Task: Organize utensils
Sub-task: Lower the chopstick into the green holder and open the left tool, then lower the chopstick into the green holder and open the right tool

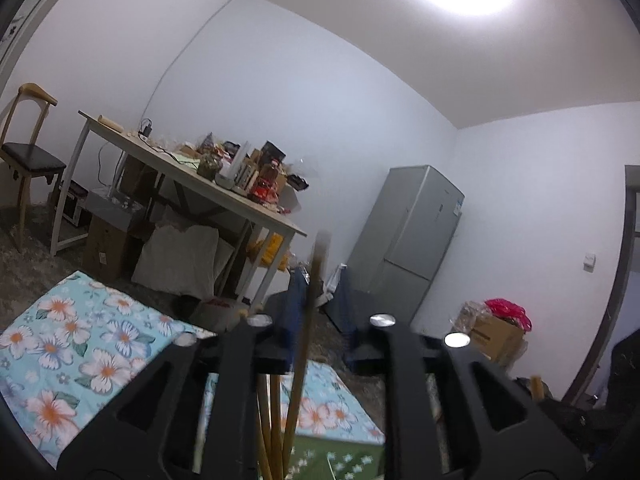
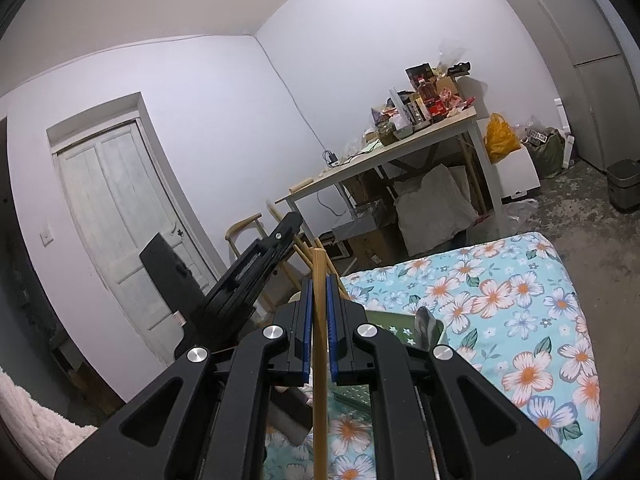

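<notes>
Turquoise floral cloth (image 2: 500, 300) covered the surface in a white-walled room | right gripper (image 2: 319, 280) clamped a tan wooden chopstick (image 2: 319, 340) | left gripper (image 1: 320, 280) stood parted, blurred wooden stick (image 1: 310, 300) upright between its fingers, contact unclear

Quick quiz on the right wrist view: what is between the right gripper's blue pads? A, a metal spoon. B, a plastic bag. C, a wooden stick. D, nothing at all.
C: in the right wrist view the right gripper has its blue pads closed against a slim wooden stick that runs up between them, above the floral cloth.
</notes>
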The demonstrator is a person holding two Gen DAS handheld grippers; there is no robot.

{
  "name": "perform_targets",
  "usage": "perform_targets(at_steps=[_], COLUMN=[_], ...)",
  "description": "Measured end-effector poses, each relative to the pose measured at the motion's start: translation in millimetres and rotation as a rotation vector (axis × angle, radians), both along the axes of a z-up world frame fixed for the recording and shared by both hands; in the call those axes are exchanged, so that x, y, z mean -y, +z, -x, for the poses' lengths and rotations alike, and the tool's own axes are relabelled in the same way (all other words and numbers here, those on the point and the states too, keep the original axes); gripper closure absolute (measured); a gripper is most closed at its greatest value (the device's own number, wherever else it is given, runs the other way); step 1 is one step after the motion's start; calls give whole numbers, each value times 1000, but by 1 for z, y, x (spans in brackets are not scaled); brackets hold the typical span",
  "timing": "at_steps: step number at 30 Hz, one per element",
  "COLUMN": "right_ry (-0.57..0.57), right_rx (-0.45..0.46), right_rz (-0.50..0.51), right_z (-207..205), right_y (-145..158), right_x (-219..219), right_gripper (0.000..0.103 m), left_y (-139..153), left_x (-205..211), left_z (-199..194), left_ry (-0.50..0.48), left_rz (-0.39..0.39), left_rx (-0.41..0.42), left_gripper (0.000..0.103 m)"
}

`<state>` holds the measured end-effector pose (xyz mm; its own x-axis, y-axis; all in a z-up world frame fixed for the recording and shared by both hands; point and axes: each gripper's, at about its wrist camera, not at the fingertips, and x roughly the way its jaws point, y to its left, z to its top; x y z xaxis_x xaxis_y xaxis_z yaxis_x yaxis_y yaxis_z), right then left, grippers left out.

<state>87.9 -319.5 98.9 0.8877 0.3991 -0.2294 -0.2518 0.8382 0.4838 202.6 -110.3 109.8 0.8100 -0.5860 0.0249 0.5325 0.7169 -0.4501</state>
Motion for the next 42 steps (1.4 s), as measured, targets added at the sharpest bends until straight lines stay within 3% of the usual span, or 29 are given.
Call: perform_targets(at_steps=[1,2,8,16,19,25,35,42], right_ry=[-2,-2,-4,-7,-15,-86,-363,-534], right_rx=[1,2,13,28,45,88,223,230], right_rz=[2,2,11,46,57,88,32,52], right_z=[2,3,12,7,-1,-32,-83,-113], right_y=[2,3,12,28,38,57,80,68], right_x=[-1,-1,-8,-26,-34,-48,-43,-48], right_gripper=[96,96,96,96,96,96,96,96], left_y=[0,-1,-4,-32,-53,-84,-90,-98], left_x=[-3,-7,-35,-82,-98,-126,-152,-171], left_z=[5,10,46,93,108,129,134,122], left_ry=[-6,-16,-41,-52,-48,-36,1,41], left_rz=[-3,0,-22,-141,-226,-277,-270,-235], left_rx=[-11,-17,-49,-110,-162,-241,-237,-279], left_gripper=[62,59,49,36,33,31,30,30])
